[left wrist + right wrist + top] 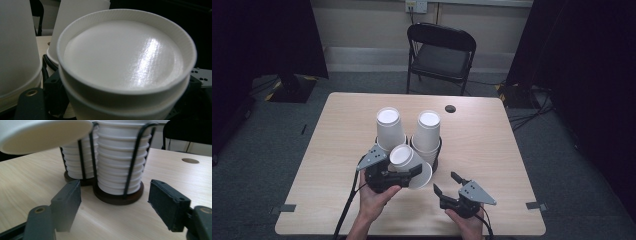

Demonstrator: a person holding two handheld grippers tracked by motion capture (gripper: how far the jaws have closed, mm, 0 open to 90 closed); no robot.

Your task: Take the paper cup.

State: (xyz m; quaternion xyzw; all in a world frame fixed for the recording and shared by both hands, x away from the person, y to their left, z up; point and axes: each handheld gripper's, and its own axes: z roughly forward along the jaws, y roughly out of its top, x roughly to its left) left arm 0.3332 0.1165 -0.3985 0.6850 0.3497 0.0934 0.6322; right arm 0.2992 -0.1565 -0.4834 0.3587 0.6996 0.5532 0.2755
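Two stacks of upturned white paper cups stand mid-table in black wire holders, the left stack [389, 127] and the right stack [428, 131]. My left gripper [404, 172] is shut on a white cup [409, 162], held tilted in front of the stacks with its base toward the camera. In the left gripper view this cup [122, 55] looks nested over a second one. My right gripper [448, 183] hovers open near the table's front right, nothing between its jaws. In the right gripper view, the right gripper [117, 203] faces the nearer stack [120, 162], with the held cup [42, 135] at upper left.
The wooden table [492, 150] has a round cable hole [450, 108] near its far edge. A black folding chair [439, 55] stands behind it. Each holder sits on a dark round base [117, 196]. Bare tabletop lies left and right of the stacks.
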